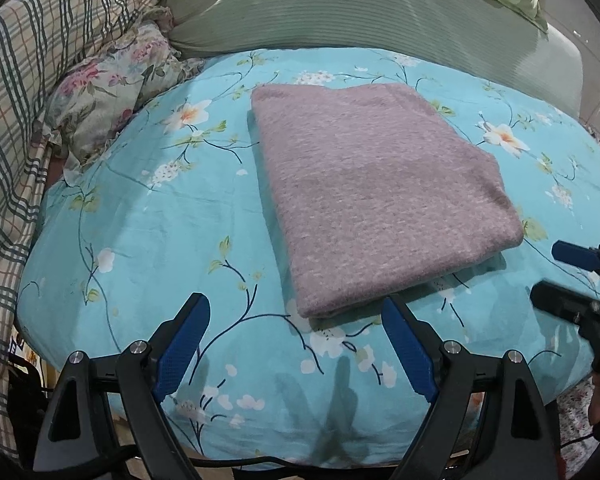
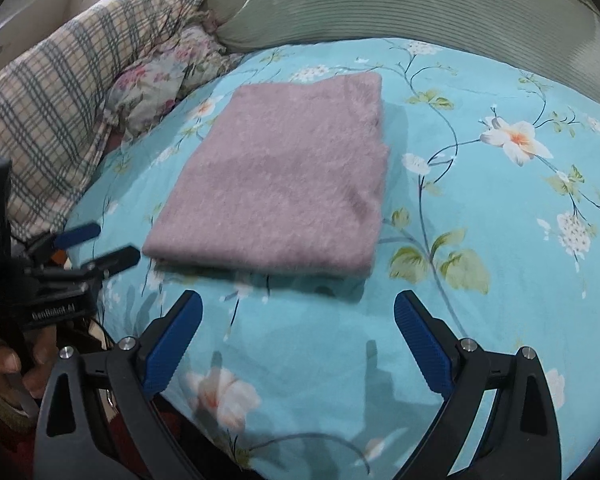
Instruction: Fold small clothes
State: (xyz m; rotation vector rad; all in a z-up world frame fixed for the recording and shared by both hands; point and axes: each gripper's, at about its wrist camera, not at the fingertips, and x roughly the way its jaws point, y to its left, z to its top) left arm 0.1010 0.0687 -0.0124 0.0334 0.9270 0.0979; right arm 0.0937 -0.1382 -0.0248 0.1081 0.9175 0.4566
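Note:
A mauve knitted garment (image 1: 376, 196) lies folded into a flat rectangle on the turquoise floral bedsheet (image 1: 140, 216); it also shows in the right wrist view (image 2: 284, 184). My left gripper (image 1: 296, 308) is open and empty, just short of the garment's near corner. My right gripper (image 2: 298, 304) is open and empty, just in front of the garment's near edge. The right gripper also shows at the right edge of the left wrist view (image 1: 548, 276), open. The left gripper shows at the left of the right wrist view (image 2: 116, 244), open.
A pale green ribbed pillow (image 1: 340, 8) lies behind the garment. A plaid quilt (image 1: 24, 92) and a floral pillow (image 1: 112, 88) are piled on the left. The bed's near edge runs below the grippers. A hand (image 2: 4, 360) holds the left gripper's handle.

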